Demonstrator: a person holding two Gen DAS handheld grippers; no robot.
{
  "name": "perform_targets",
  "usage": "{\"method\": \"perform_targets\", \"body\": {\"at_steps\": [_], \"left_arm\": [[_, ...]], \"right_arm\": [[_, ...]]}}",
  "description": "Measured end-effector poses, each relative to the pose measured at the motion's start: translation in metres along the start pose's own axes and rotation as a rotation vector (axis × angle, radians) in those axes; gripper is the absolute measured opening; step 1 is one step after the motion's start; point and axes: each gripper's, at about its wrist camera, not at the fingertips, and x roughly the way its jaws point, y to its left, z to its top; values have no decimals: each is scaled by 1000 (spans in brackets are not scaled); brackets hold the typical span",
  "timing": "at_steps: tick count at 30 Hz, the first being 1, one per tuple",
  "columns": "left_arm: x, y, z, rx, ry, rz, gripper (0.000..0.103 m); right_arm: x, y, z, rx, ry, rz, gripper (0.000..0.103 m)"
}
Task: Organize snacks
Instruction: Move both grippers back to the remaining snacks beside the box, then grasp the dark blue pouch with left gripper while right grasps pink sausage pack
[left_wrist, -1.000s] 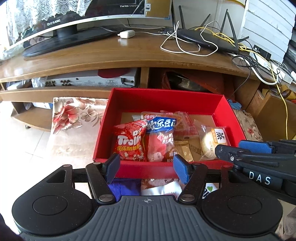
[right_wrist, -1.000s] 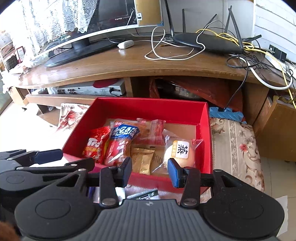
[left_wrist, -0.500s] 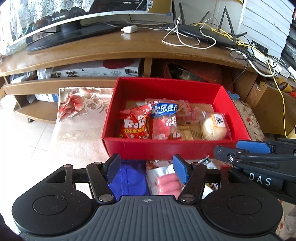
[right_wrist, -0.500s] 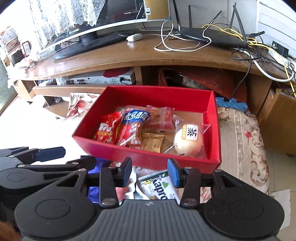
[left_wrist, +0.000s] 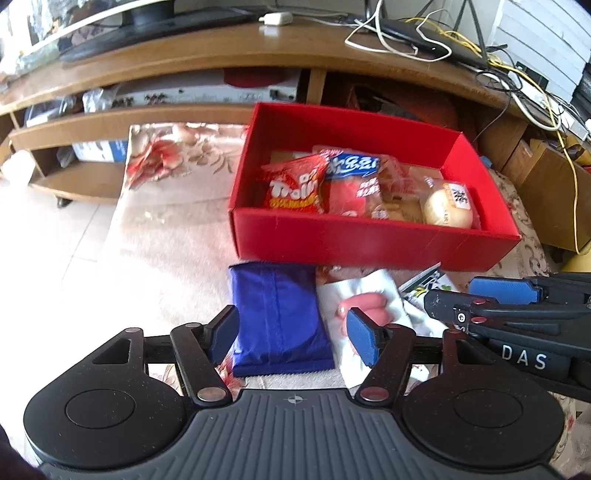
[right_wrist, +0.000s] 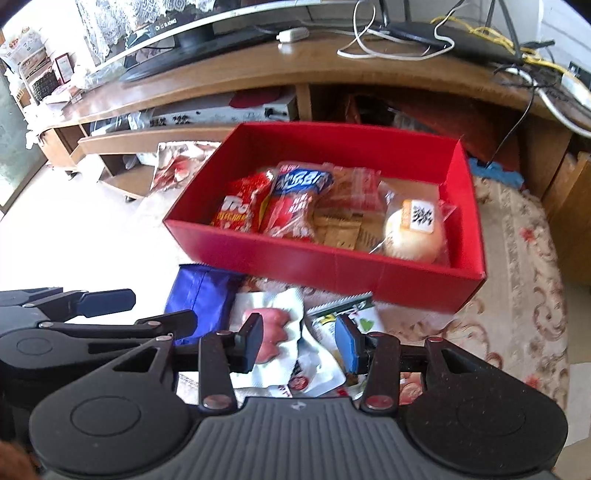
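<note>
A red box (left_wrist: 373, 243) (right_wrist: 332, 260) on the floral rug holds several snacks: a red Trolli bag (left_wrist: 293, 186), a blue-topped red packet (right_wrist: 295, 199) and a wrapped bun (right_wrist: 415, 232). In front of the box lie a blue pouch (left_wrist: 277, 317) (right_wrist: 201, 291), a white sausage packet (left_wrist: 364, 299) (right_wrist: 273, 325) and a white-green packet (right_wrist: 354, 317). My left gripper (left_wrist: 291, 334) is open above the blue pouch. My right gripper (right_wrist: 301, 341) is open above the sausage and white-green packets. Both are empty.
A wooden TV stand (right_wrist: 295, 62) with a monitor, router and loose cables stands behind the box. A lower shelf (left_wrist: 110, 114) carries a receiver. A cardboard box (left_wrist: 550, 199) sits at the right. Tiled floor (left_wrist: 55, 258) lies to the left.
Both grippers have pulled back and up from the red box. The loose packets in front of the box have come into view. Both stay open.
</note>
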Motion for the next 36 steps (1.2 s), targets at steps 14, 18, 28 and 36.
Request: {"method": "perform_targets", "body": {"at_steps": [14,18,28,36], "left_arm": [[1,40,0,-84,11,6,77],[0,47,0,-98,12,-1,78],[5,48,-1,-93,25,-8,80],[16,46,-5,-85,54,1,80]], "right_arm": [[46,22,-1,-25,99,34,48],[60,31,-5,-72,116,15,57],[81,44,-10,-145,119,26,65],[64,23,-17,-129,144,26,55]]}}
